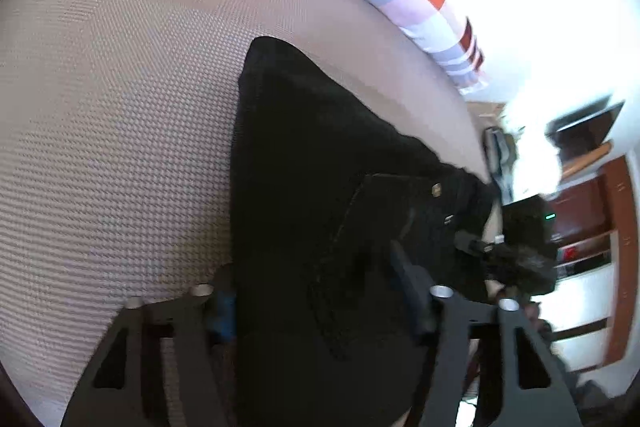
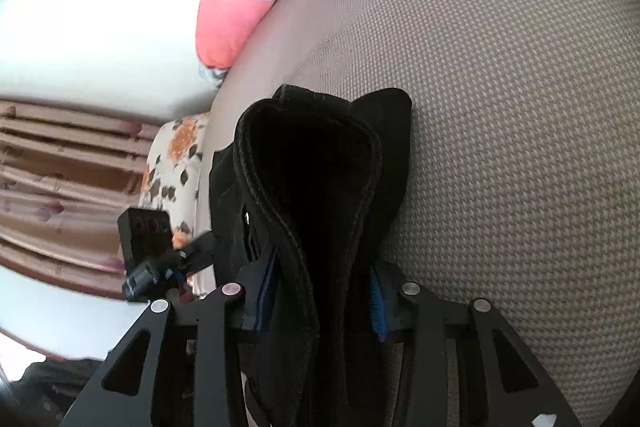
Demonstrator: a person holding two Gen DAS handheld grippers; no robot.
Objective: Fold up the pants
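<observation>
Although the black pants (image 1: 320,155) already lie in a bundle of several layers on the woven beige surface (image 1: 120,107), the fold looks only partly made: the cloth is bunched and uneven, and a final lay-down and smoothing seem left to do. The garment sits toward the surface's edge that borders the floral cloth (image 2: 176,163), well apart from the pink striped pillow (image 2: 228,15) along the far edge.

The right gripper (image 2: 320,303) is clamped on a thick, seamed band of the pants, probably the waistband, which loops up and away between its blue pads (image 2: 378,307). The left gripper (image 1: 320,307) straddles a wide fold of the same cloth; its blue pad (image 1: 224,311) shows at the fabric's left side, but whether the pads press in I cannot tell, as the dark cloth hides the contact.

The fabric is heavy and matte, with stitched seams, a pocket outline and a small metal button (image 1: 437,190) near the waist.
</observation>
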